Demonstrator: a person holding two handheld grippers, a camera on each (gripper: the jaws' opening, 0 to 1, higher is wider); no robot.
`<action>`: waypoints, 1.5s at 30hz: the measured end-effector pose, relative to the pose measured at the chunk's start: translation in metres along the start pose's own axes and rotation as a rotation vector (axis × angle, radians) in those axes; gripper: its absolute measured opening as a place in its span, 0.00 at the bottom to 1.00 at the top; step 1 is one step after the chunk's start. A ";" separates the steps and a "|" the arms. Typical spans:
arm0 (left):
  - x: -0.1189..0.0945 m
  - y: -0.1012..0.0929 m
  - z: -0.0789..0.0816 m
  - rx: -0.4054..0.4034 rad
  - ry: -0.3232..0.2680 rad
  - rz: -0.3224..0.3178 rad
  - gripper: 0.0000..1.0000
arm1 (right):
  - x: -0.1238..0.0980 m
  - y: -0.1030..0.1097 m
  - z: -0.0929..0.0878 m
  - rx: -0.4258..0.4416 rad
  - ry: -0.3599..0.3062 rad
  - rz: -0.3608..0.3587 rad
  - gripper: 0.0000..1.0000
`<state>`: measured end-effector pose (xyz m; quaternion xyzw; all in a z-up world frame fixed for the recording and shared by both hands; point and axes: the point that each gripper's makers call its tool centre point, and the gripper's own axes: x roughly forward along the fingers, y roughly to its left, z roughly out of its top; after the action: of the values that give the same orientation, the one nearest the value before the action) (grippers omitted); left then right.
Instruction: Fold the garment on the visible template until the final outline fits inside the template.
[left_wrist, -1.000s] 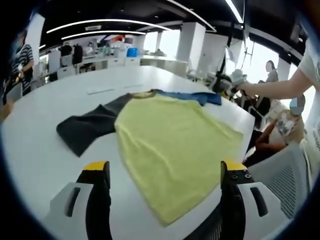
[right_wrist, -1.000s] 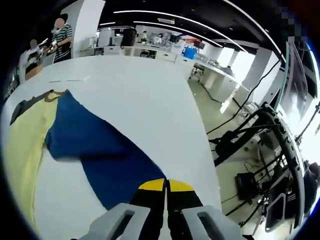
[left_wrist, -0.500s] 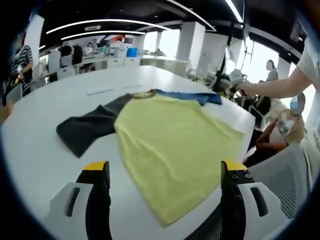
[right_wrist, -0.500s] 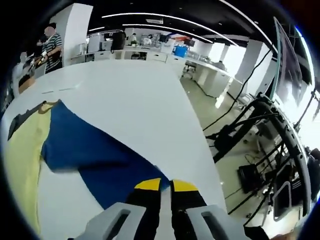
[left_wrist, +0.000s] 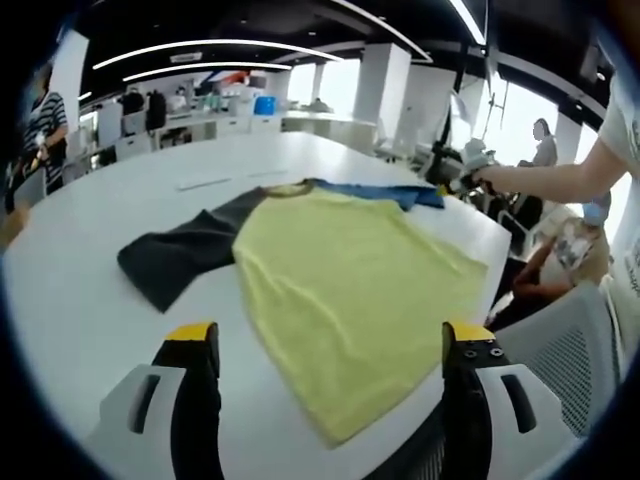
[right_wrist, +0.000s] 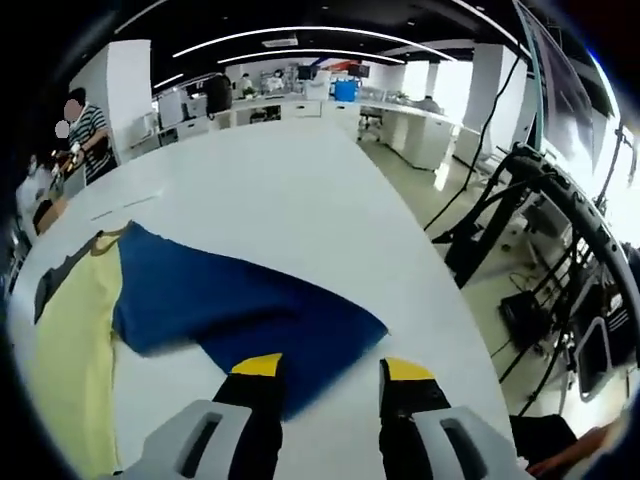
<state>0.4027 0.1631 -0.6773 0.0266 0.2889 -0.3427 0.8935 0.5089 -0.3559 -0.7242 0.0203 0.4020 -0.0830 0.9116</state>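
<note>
A T-shirt lies flat on the white table (left_wrist: 80, 330), with a yellow body (left_wrist: 350, 270), a dark grey sleeve (left_wrist: 175, 260) to its left and a blue sleeve (left_wrist: 385, 192) at the far side. My left gripper (left_wrist: 330, 335) stands open above the near hem, holding nothing. A person's arm holds my right gripper (left_wrist: 452, 178) at the far right beside the blue sleeve. In the right gripper view, the blue sleeve (right_wrist: 240, 305) lies spread on the table (right_wrist: 300, 180). Its near corner reaches between the jaws of my open right gripper (right_wrist: 333, 368). The yellow body (right_wrist: 70, 360) lies to the left.
Faint marks (left_wrist: 200, 183) show on the table beyond the shirt. A seated person (left_wrist: 560, 260) and a mesh chair (left_wrist: 560, 350) are at the right table edge. Cables and stands (right_wrist: 530, 230) crowd the floor past that edge. A person in stripes (right_wrist: 85, 125) stands far off.
My right gripper has opened and let go of the blue sleeve, which now lies flat on the table. The right gripper view has swung. The left gripper has stayed put.
</note>
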 end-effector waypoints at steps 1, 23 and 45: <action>0.000 0.000 0.000 0.000 0.000 0.000 0.88 | -0.001 0.002 -0.001 0.008 0.000 0.003 0.34; -0.004 0.000 -0.002 0.006 0.003 0.009 0.87 | -0.010 0.019 -0.027 0.221 0.005 0.013 0.07; -0.004 -0.001 -0.001 0.025 0.010 0.015 0.87 | -0.012 0.013 -0.027 0.211 0.029 0.018 0.00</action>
<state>0.3987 0.1648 -0.6754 0.0417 0.2888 -0.3392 0.8943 0.4831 -0.3385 -0.7336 0.1209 0.4042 -0.1166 0.8991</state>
